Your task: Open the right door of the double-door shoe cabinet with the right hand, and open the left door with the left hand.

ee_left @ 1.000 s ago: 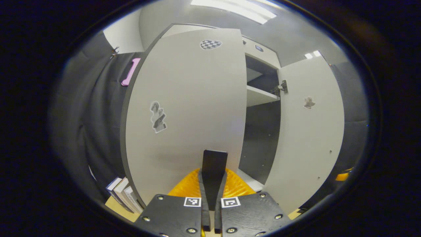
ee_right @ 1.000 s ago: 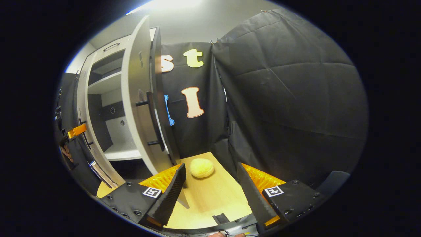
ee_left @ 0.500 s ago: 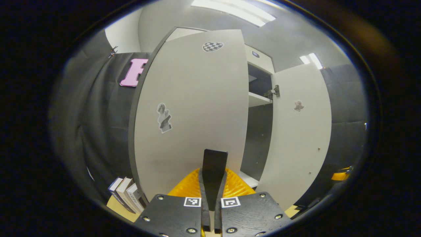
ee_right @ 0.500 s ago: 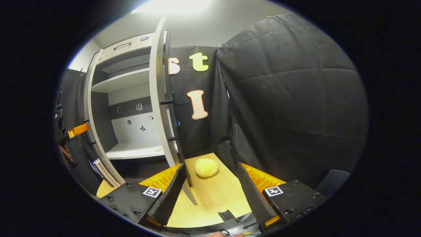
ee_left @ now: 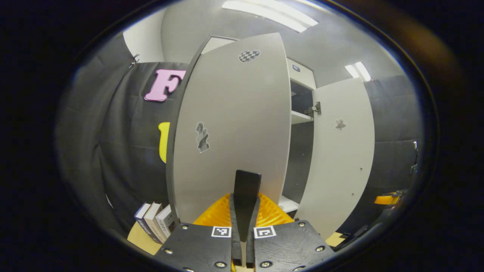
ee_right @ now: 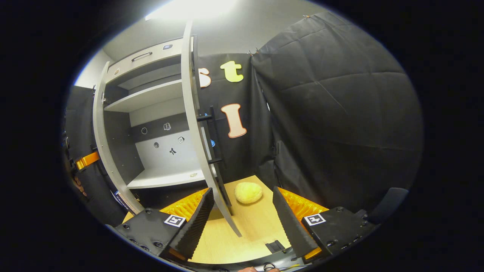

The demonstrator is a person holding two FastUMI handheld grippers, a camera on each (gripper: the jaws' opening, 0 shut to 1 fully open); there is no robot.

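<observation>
Left gripper view: left gripper [ee_left: 242, 211] at 6 o'clock, fingers pressed together, nothing seen between them. Left door [ee_left: 230, 124] swung open, inner face at centre, right behind the fingers; contact cannot be told. Right door [ee_left: 338, 151] open at 3 o'clock. Books [ee_left: 155, 223] at 7 o'clock.

Right gripper view: right gripper [ee_right: 242, 215] at 6 o'clock, fingers wide apart, empty. Right door [ee_right: 196, 124] edge-on at 11 o'clock, fully open. Cabinet [ee_right: 155, 98] shelves exposed at 10 o'clock. Yellow ball [ee_right: 248, 192] on table [ee_right: 249, 230] just beyond the fingers.
</observation>
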